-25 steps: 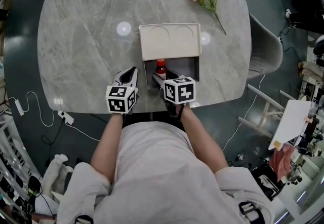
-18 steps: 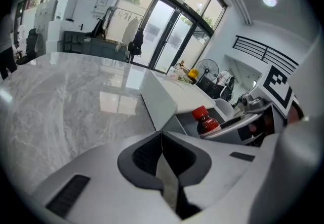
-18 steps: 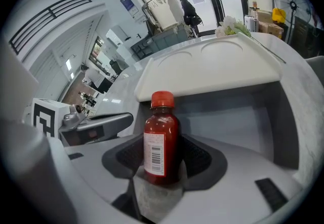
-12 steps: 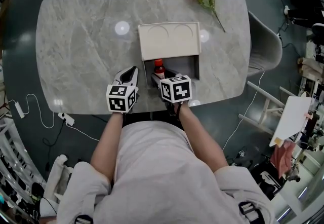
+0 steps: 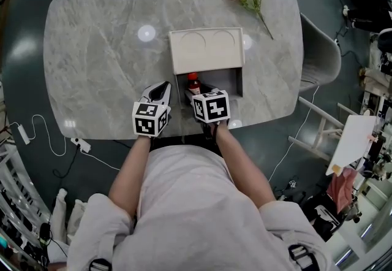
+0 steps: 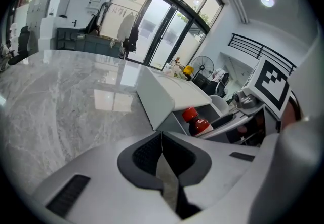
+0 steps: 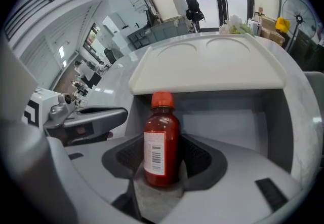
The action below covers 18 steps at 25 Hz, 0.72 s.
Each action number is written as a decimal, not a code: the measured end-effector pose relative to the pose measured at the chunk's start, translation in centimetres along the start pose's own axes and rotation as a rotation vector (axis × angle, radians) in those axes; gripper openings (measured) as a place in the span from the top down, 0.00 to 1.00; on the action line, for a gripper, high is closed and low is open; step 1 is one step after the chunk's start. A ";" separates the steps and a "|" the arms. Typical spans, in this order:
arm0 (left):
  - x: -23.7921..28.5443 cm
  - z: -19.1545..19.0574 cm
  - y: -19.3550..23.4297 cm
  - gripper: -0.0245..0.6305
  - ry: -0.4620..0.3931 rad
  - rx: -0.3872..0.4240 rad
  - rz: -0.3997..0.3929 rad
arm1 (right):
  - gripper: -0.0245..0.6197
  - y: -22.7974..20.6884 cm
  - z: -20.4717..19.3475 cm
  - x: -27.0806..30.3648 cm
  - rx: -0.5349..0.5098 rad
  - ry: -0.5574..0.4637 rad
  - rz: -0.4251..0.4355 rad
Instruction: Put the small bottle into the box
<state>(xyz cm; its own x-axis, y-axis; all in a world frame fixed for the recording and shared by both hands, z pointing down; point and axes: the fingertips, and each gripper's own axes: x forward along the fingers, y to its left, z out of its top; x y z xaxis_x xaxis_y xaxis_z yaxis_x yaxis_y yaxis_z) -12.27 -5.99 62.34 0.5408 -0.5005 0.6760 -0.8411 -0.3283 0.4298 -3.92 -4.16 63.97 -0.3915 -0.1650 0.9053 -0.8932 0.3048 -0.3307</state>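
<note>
While the right claw (image 7: 162, 163) grips the small red-capped bottle of dark red liquid (image 7: 161, 142), keep the bottle upright and level. Both pads press on its lower body, below the white label. In the head view the bottle (image 5: 193, 83) stands in the open near compartment of the cream rectangular box (image 5: 238, 81), at its left end, just in front of the box's cream lid panel (image 5: 206, 50), which covers the far half.

Procedure for the step in hand (a judgement from these views):
1. Lower the bottle until its base rests on the box floor; no view shows whether it already touches.
2. Keep the cap clear of the lid's near edge (image 7: 207, 85), which overhangs close above it.
3. Part the jaws only when the bottle is supported, then back straight out to avoid tipping it.

The left claw (image 6: 161, 139) is closed on nothing and hovers over the grey marble bench (image 5: 104, 49), just left of the box (image 6: 157, 99). It takes no part in the step.

Compared with a second ago, the right claw (image 5: 201, 91) has shifted slightly left, and the left claw (image 5: 161, 90) has moved slightly nearer to it. The bottle holds nearly the same position.
</note>
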 end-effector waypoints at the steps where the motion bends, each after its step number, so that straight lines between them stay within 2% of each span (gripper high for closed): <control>1: 0.0 -0.1 -0.1 0.93 0.002 0.002 -0.004 | 0.60 0.0 0.0 0.1 -0.004 0.006 -0.006; 13: -0.6 -0.1 -0.2 0.93 -0.009 0.000 0.010 | 0.60 -0.1 -0.2 0.3 -0.005 0.035 -0.009; 18: -0.8 -0.2 -0.7 0.93 -0.018 -0.001 0.020 | 0.60 0.3 -0.3 0.5 0.008 0.026 0.027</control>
<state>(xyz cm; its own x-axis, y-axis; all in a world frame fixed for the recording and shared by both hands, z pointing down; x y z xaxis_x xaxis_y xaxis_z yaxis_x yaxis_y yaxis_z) -12.17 -5.22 61.58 0.5236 -0.5215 0.6737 -0.8520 -0.3170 0.4167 -4.30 -3.92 64.41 -0.4099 -0.1324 0.9025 -0.8841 0.3010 -0.3574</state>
